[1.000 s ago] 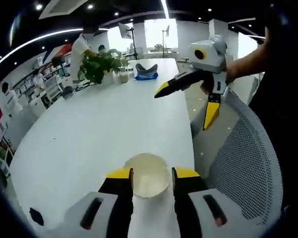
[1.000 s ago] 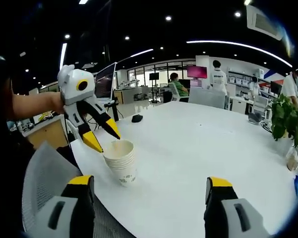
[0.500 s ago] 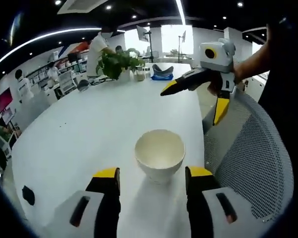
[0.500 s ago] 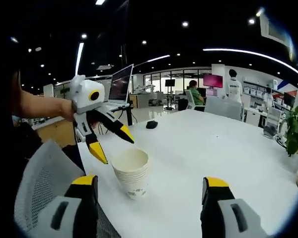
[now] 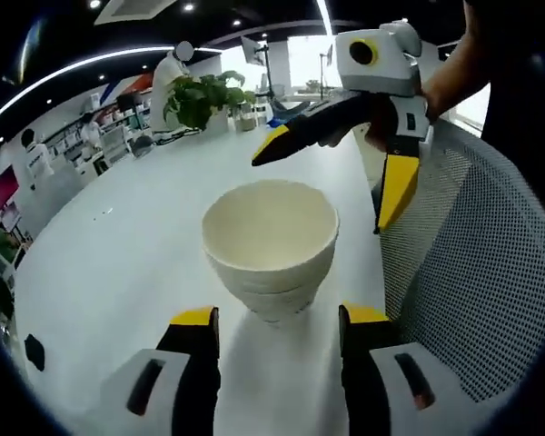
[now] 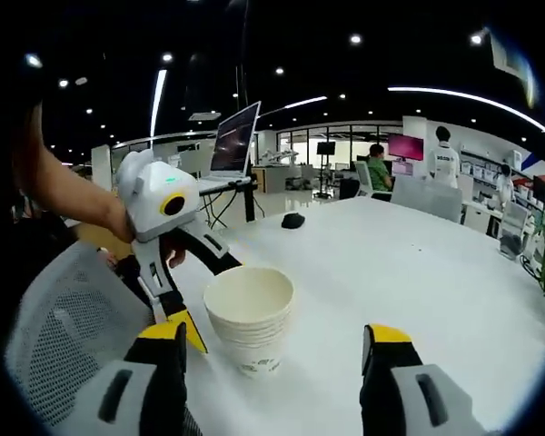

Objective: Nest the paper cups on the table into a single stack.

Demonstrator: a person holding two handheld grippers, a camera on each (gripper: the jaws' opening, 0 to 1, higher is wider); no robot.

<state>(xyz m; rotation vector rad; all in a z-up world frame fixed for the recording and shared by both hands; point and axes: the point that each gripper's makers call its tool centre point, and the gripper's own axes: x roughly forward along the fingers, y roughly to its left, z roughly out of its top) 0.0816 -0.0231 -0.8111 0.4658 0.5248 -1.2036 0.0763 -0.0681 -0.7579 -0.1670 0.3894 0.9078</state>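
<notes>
Cups (image 5: pixel 271 243) already nested in one stack, upright on the white table (image 5: pixel 136 245) near its edge, beside a mesh chair (image 5: pixel 477 272). In the right gripper view the stack (image 6: pixel 249 318) sits between that view's own jaws and the other tool.

Left gripper (image 5: pixel 278 318): jaws spread wide, nothing held, stack just ahead of the tips and not touched. In the right gripper view it (image 6: pixel 198 295) comes in from the left, jaws apart, one jaw behind the stack, the other at its near side; contact can't be told.

Right gripper (image 6: pixel 274 336): jaws wide apart, empty, stack in front of the gap. In the left gripper view it (image 5: pixel 331 173) hangs above and beyond the stack, jaws splayed.

Judgement: stacking looks done or nearly; the step is seating or release. To do it well: keep jaws clear of the rims, lift straight up and away, no sideways brush, since a light stack near the edge tips easily. If layers sit uneven, press down evenly on the top rim.

Plant (image 5: pixel 200 98) and people far off.
</notes>
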